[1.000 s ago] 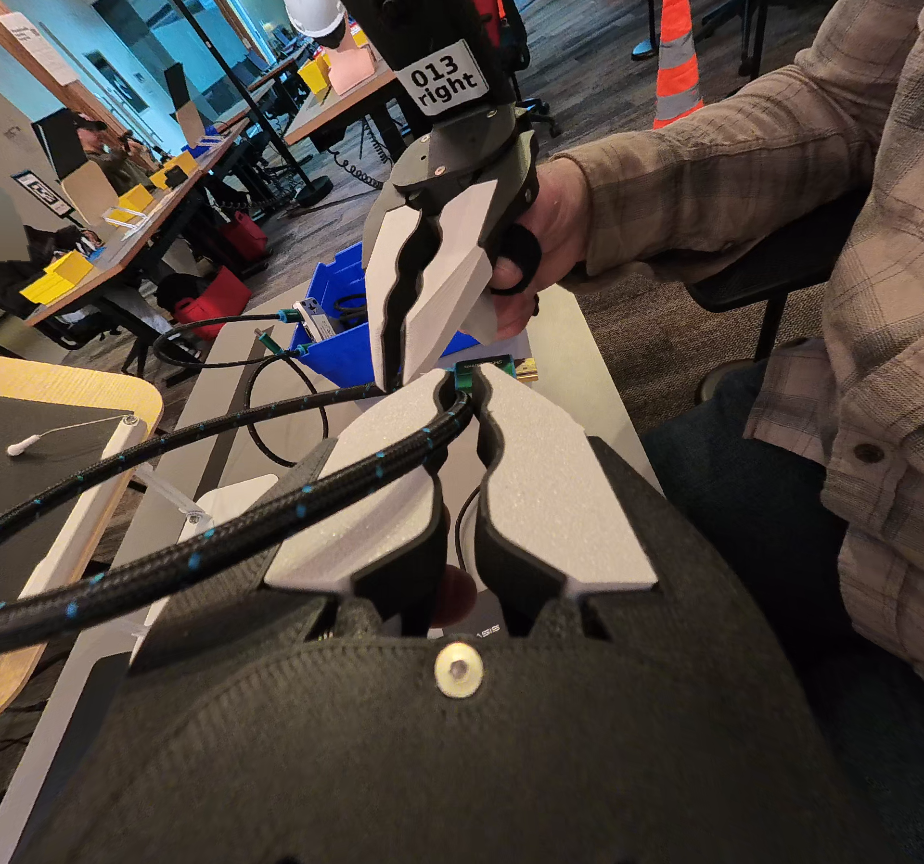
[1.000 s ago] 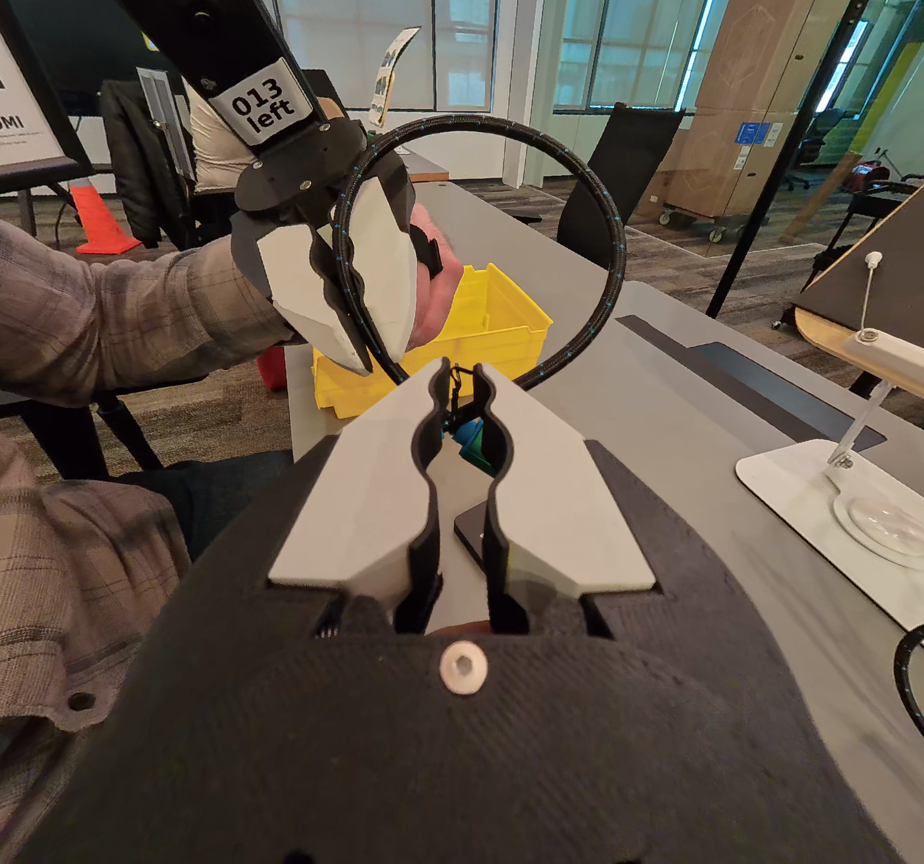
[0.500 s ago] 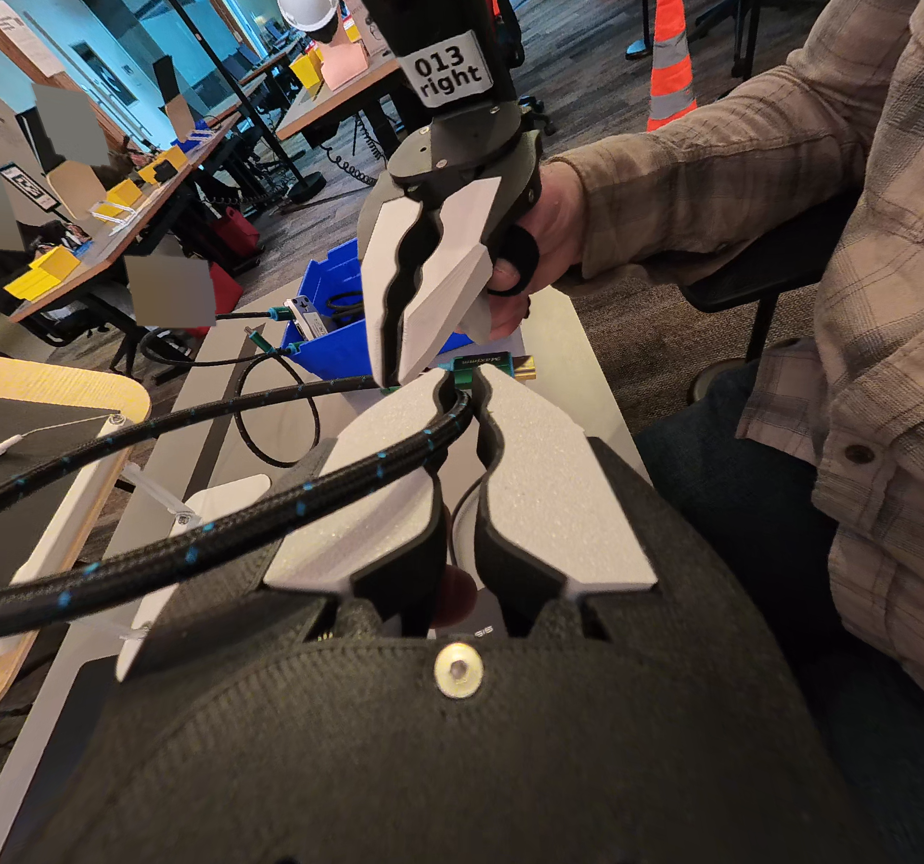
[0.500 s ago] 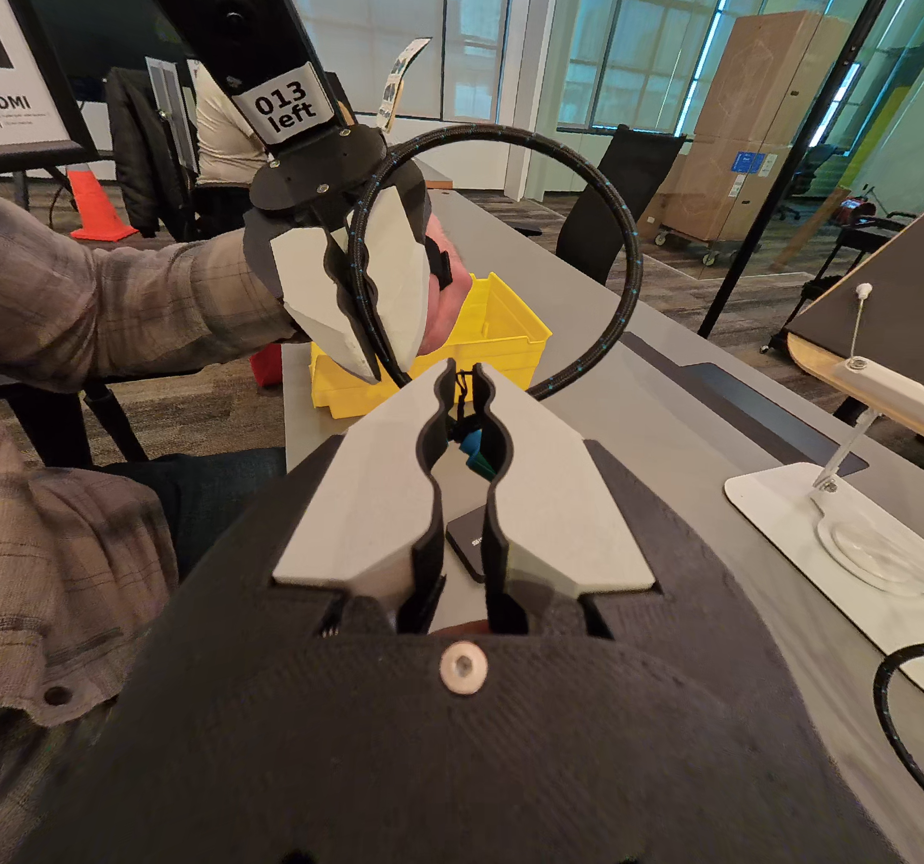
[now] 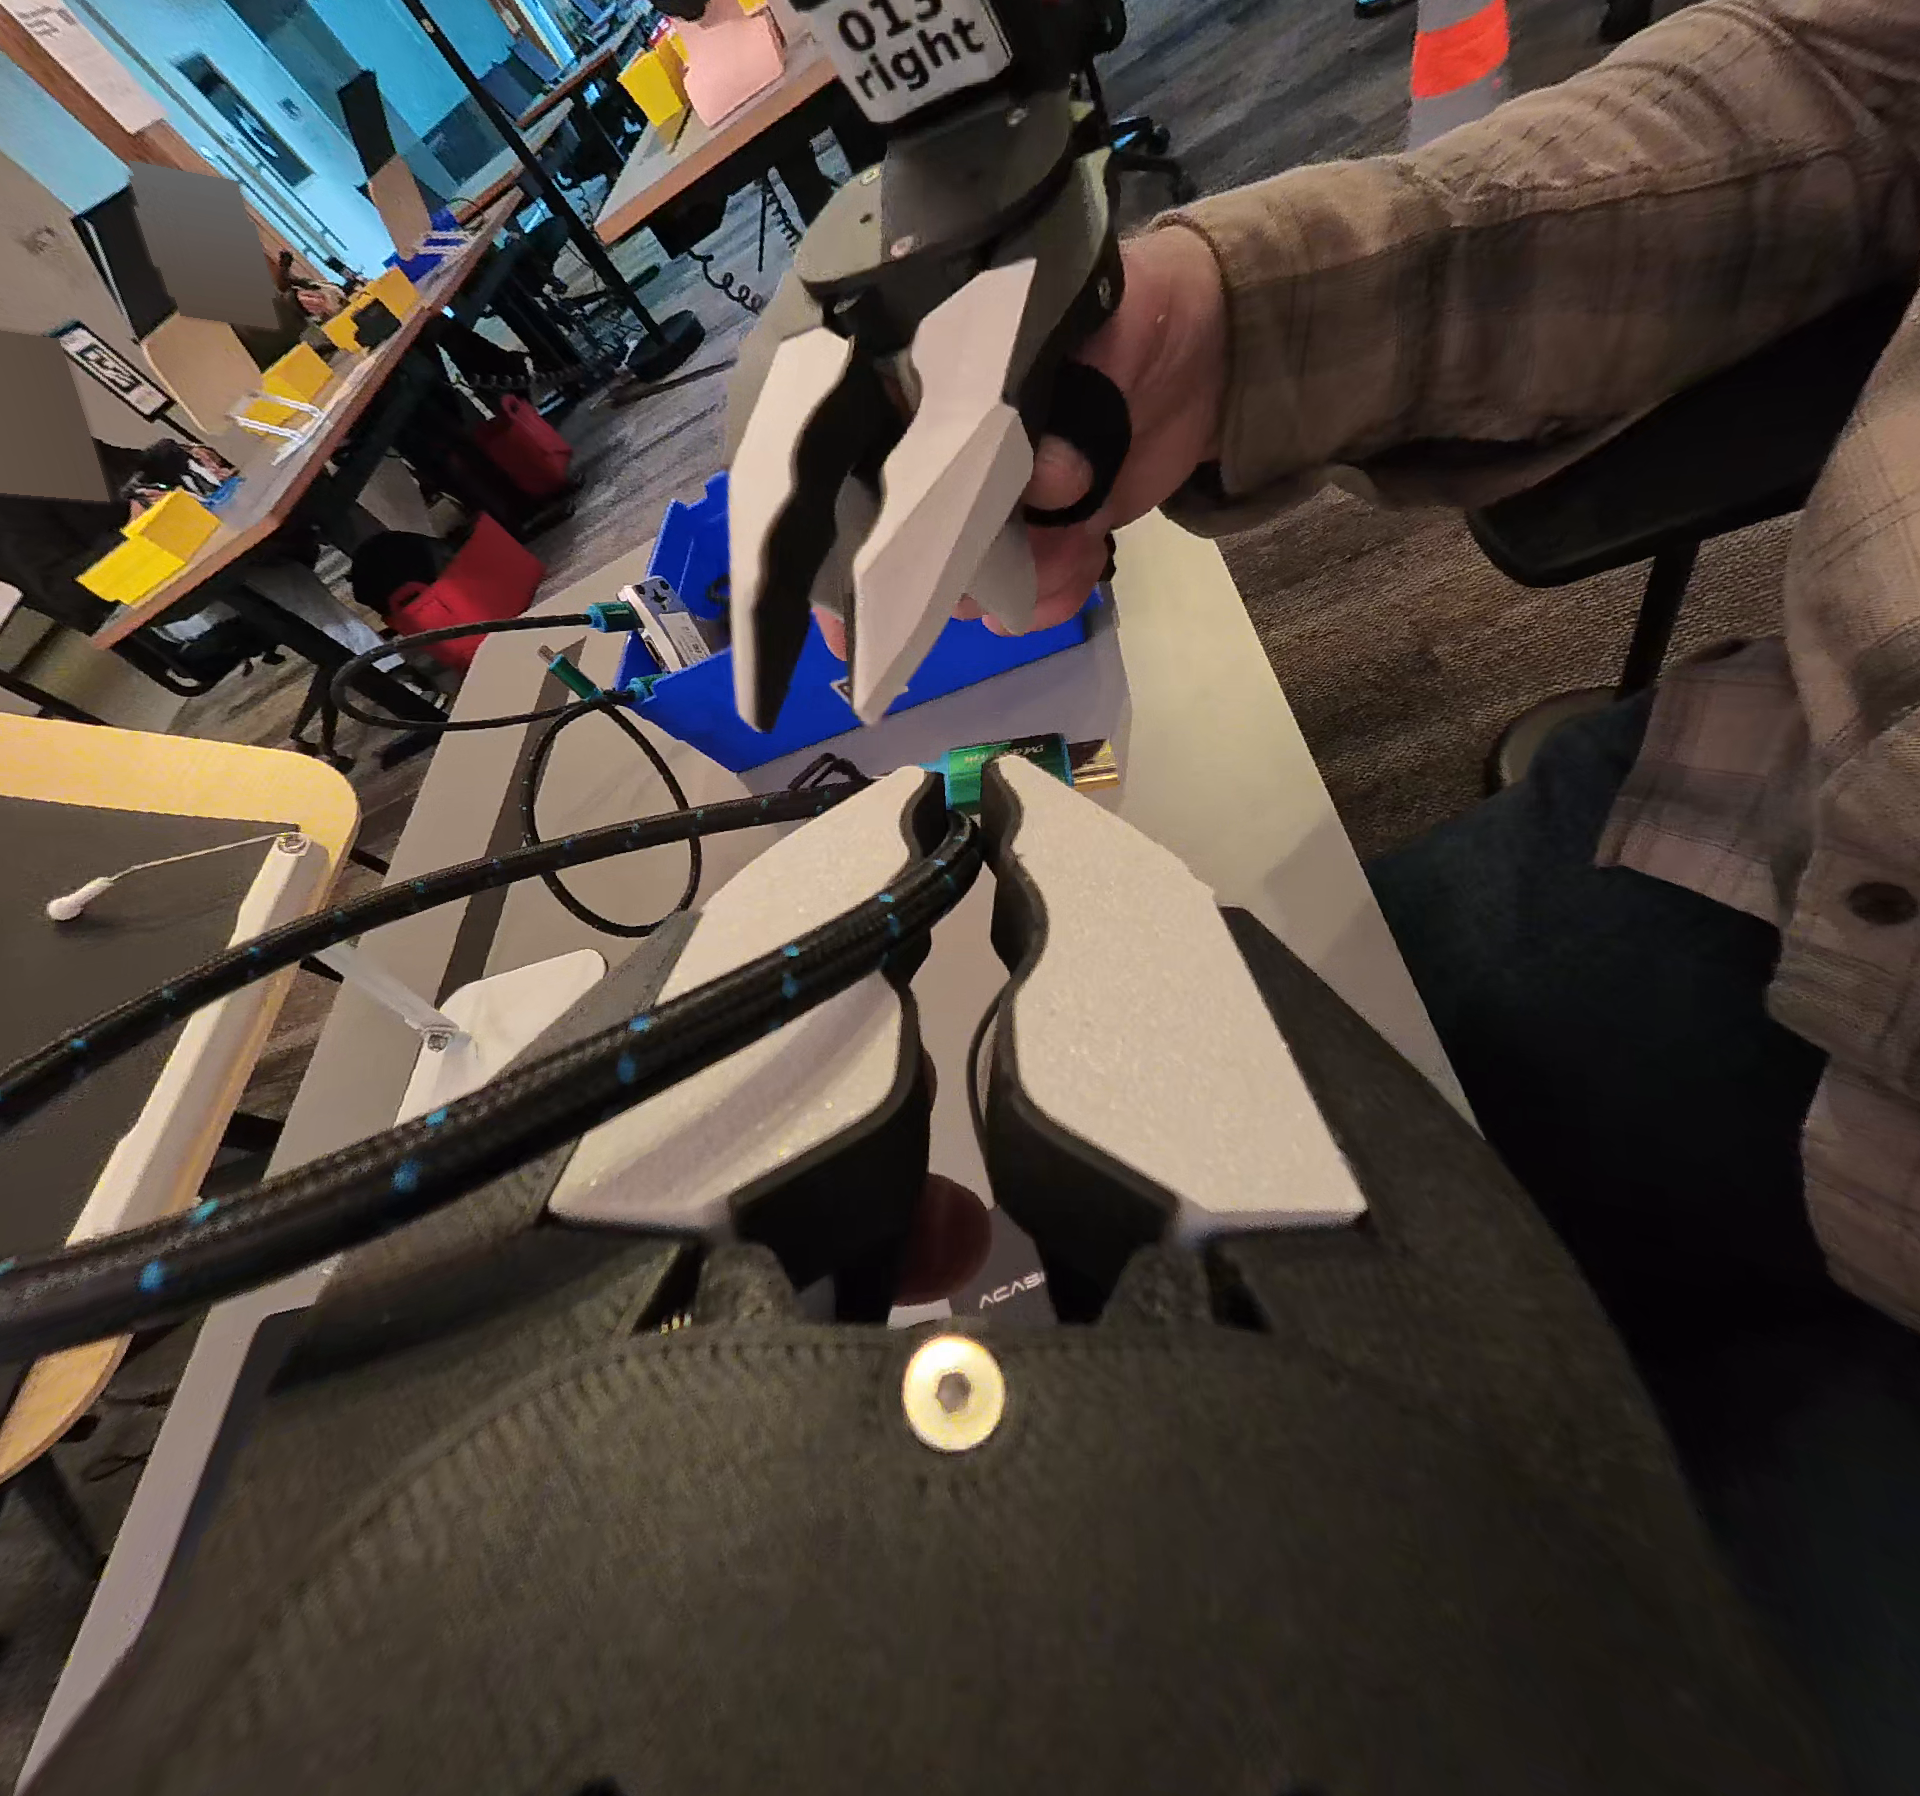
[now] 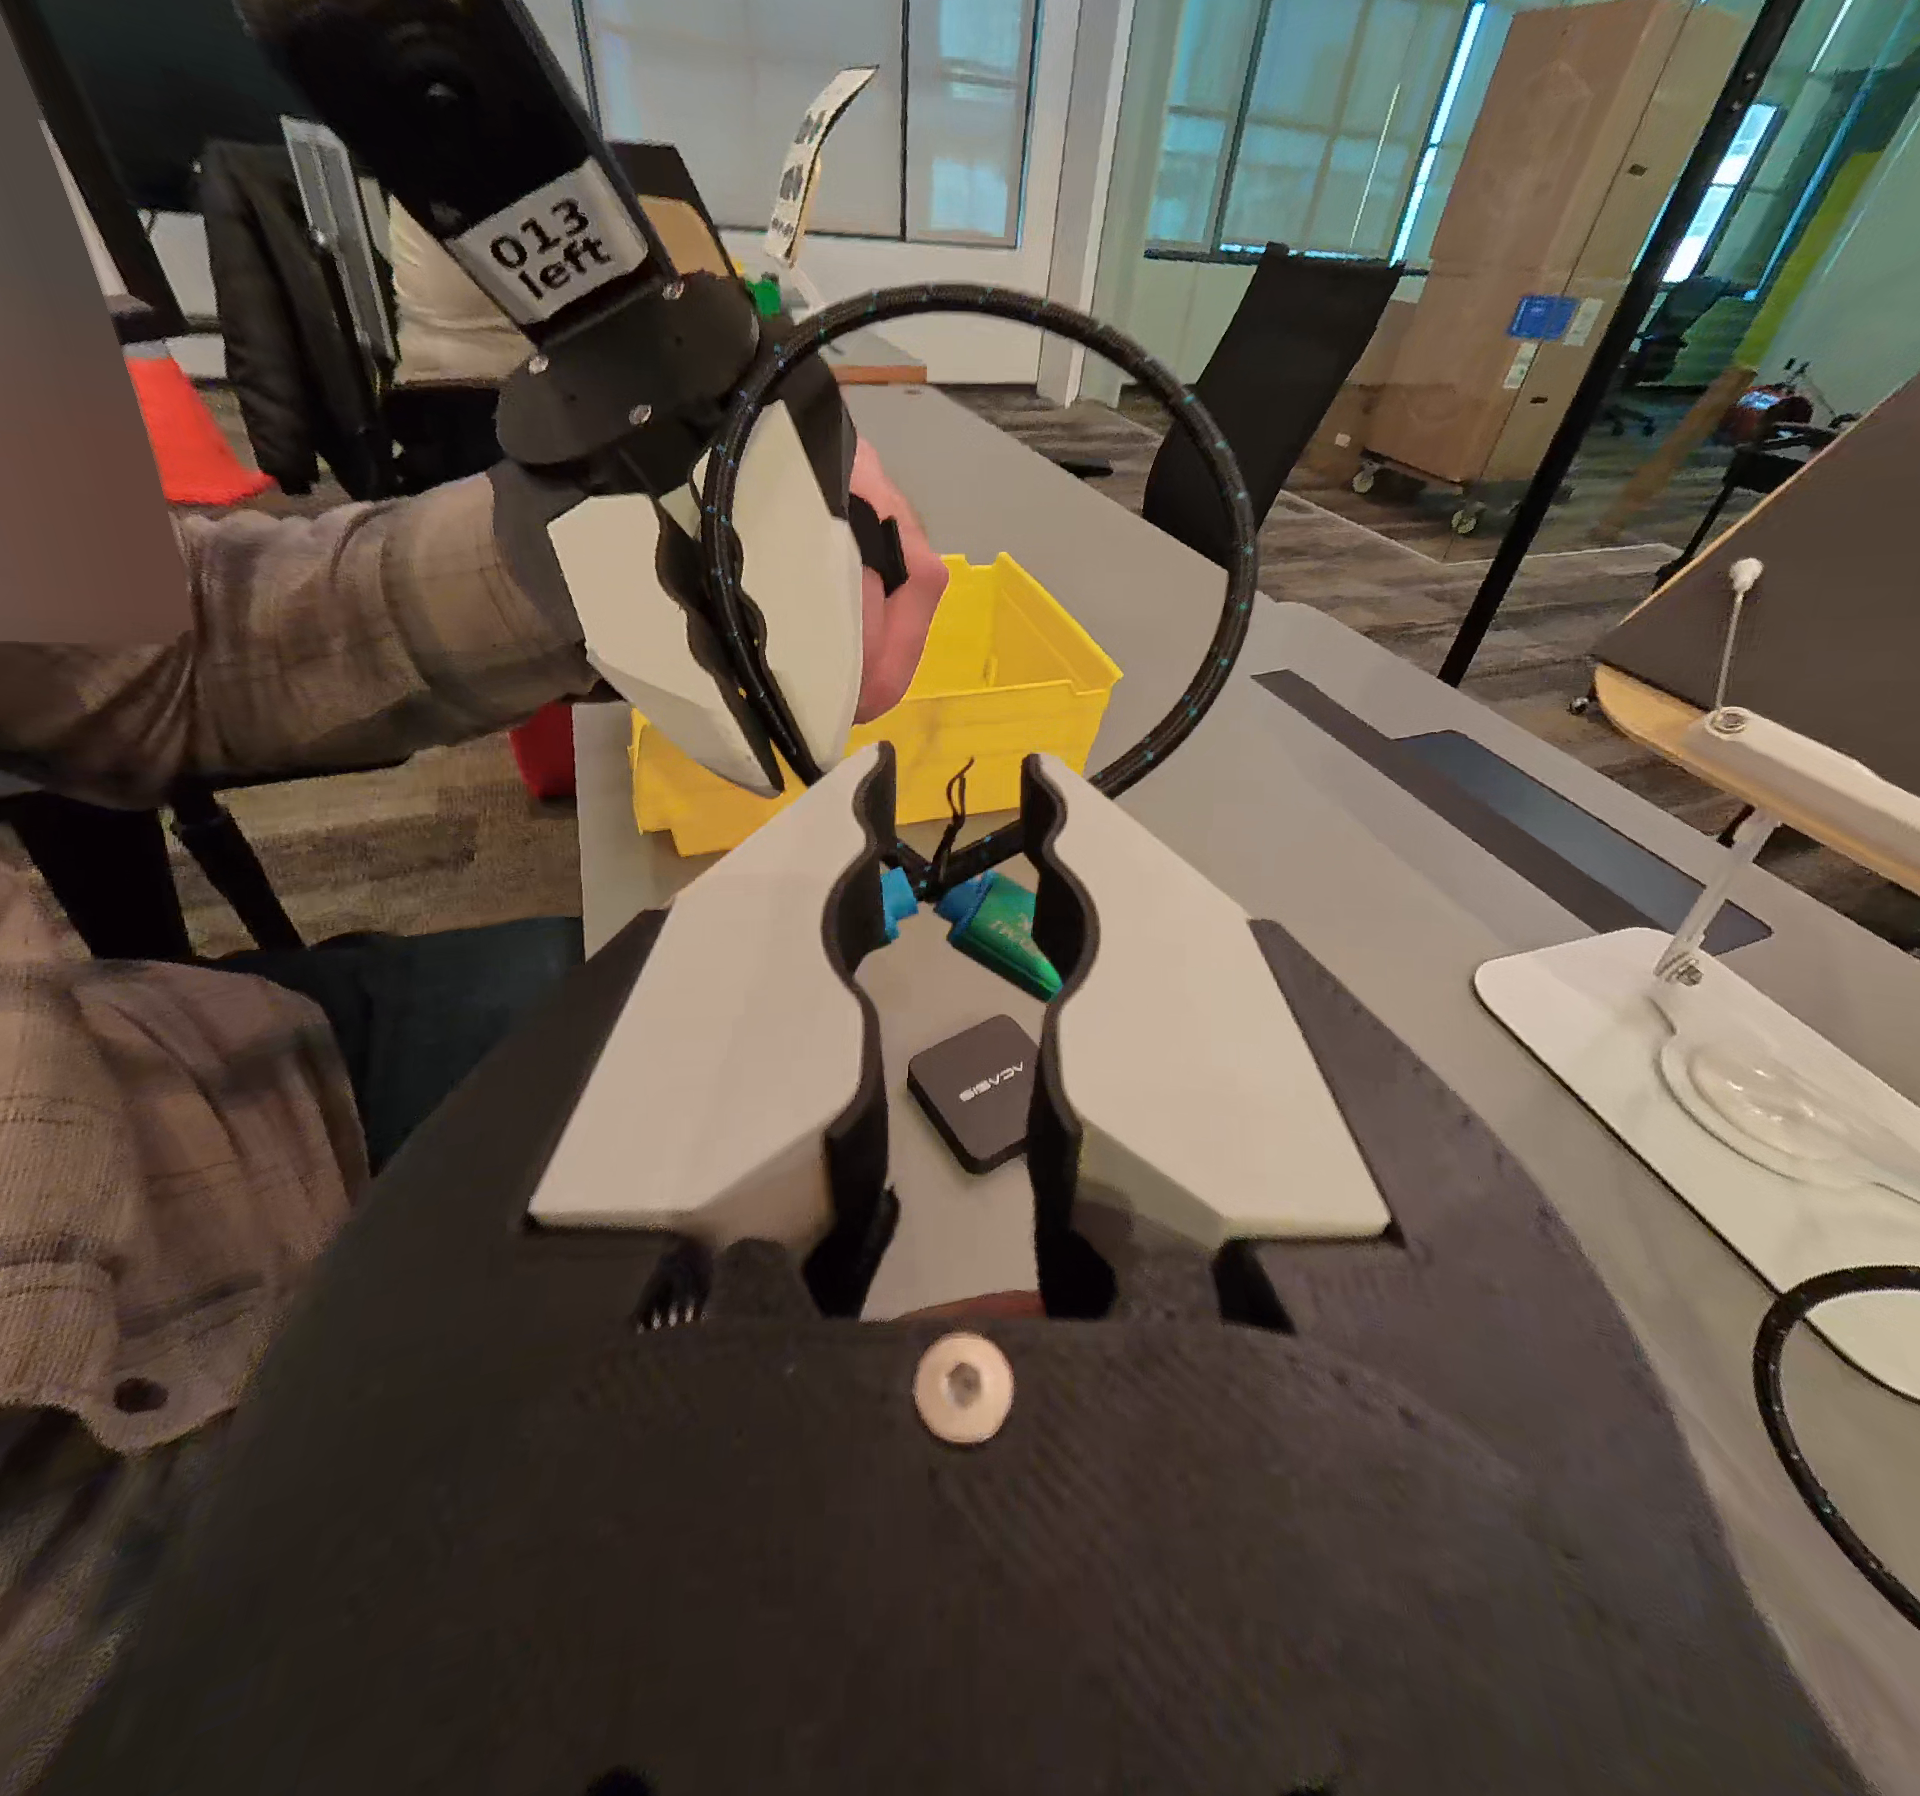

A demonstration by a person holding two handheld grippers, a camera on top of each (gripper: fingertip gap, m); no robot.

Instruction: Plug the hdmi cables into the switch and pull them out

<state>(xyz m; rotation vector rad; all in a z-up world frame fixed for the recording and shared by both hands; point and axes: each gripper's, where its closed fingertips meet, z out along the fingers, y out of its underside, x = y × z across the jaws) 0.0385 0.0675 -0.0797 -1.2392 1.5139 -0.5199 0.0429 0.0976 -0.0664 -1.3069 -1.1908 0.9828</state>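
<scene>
Cable (image 5: 582, 1040), black braid with blue flecks, is pinched near its green plug (image 5: 997, 759) by the left gripper (image 5: 961, 811), jaws narrow around it. From there it loops up and over, back down toward the table (image 6: 1299, 811). Switch (image 6: 971, 1092), a small black box, lies flat on the table right under both grippers, plug hanging just above and beyond it. Right gripper (image 6: 951, 796) is spread apart and empty, fingers either side of the plug, not touching. Yellow bin (image 6: 997, 697) sits at the far end behind the left gripper; blue bin (image 5: 727, 697) with more cables the other way.
</scene>
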